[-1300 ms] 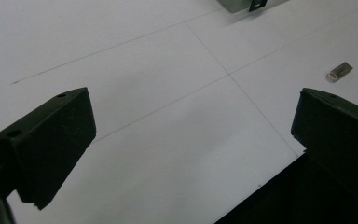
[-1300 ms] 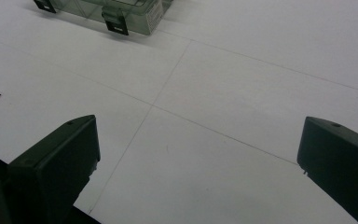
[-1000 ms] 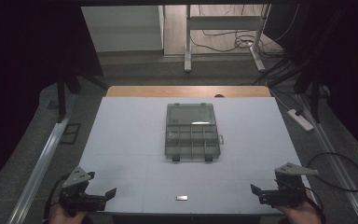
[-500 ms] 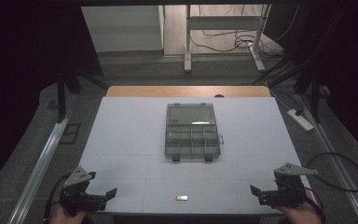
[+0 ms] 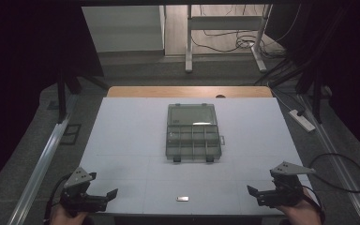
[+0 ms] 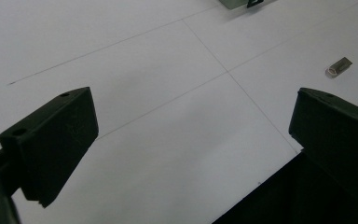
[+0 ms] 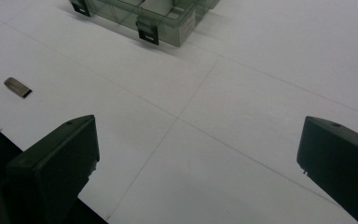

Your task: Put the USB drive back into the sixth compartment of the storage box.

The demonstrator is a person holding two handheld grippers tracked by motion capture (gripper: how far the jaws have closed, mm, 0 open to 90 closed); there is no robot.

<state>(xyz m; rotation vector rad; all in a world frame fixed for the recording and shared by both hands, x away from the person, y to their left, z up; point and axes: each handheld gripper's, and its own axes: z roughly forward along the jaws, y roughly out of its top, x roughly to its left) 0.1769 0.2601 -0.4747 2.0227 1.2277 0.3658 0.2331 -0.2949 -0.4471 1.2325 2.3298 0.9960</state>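
A white table [image 5: 122, 140] carries a compartment box [image 5: 193, 132] and 1 small metal piece [image 5: 183, 198].

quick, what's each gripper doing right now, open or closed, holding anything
Left gripper: open, jaws wide apart, holding nothing, above the white table.
Right gripper: open, jaws wide apart, holding nothing.

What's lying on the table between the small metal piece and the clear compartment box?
Nothing: bare white table separates small metal piece from clear plastic compartment box, per the high view.
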